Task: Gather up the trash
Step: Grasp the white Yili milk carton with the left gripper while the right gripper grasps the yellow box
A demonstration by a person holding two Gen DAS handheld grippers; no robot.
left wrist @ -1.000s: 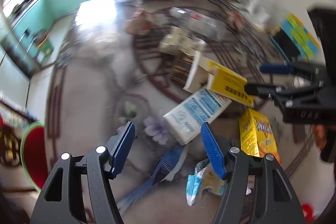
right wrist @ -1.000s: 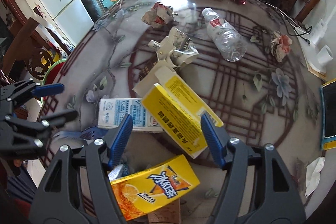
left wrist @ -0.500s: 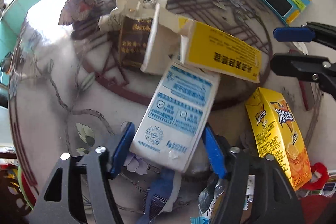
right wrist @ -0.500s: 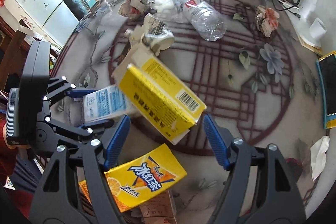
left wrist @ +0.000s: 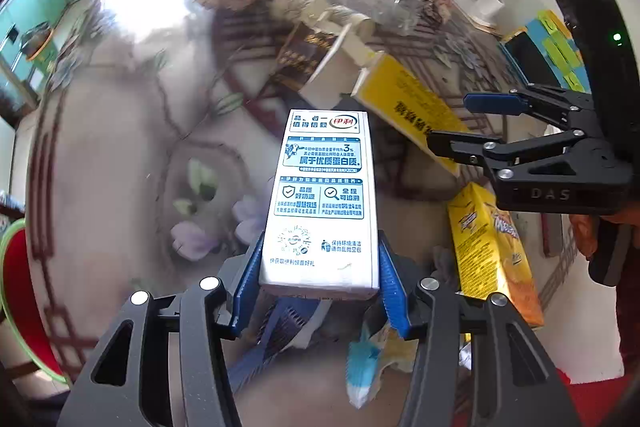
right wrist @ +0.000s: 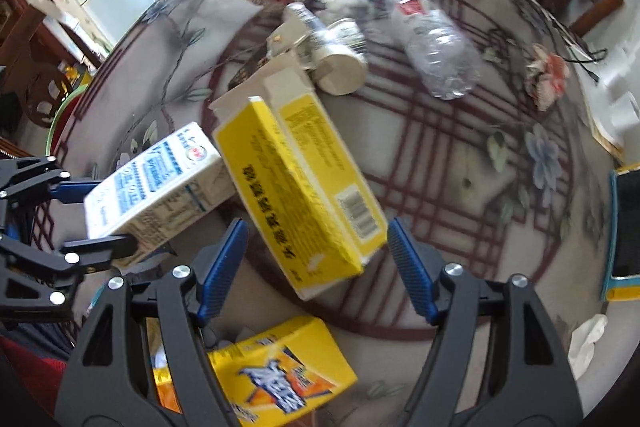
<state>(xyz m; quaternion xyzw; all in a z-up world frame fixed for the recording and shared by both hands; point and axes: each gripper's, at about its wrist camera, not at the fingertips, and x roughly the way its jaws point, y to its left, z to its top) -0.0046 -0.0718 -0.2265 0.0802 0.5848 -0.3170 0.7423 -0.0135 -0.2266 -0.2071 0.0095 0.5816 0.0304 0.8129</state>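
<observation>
A: So, the left gripper (left wrist: 320,279) is closing, its blue pads at both sides of the white milk carton (left wrist: 324,195), lower centre of the left view.

B: Squeeze gently; thin card may buckle. And the right gripper (right wrist: 316,267)?

A: Jaws apart, straddling the yellow box's (right wrist: 304,187) near end, mid-frame, not touching.

B: Centre it, then close squarely across the narrow sides.
</observation>
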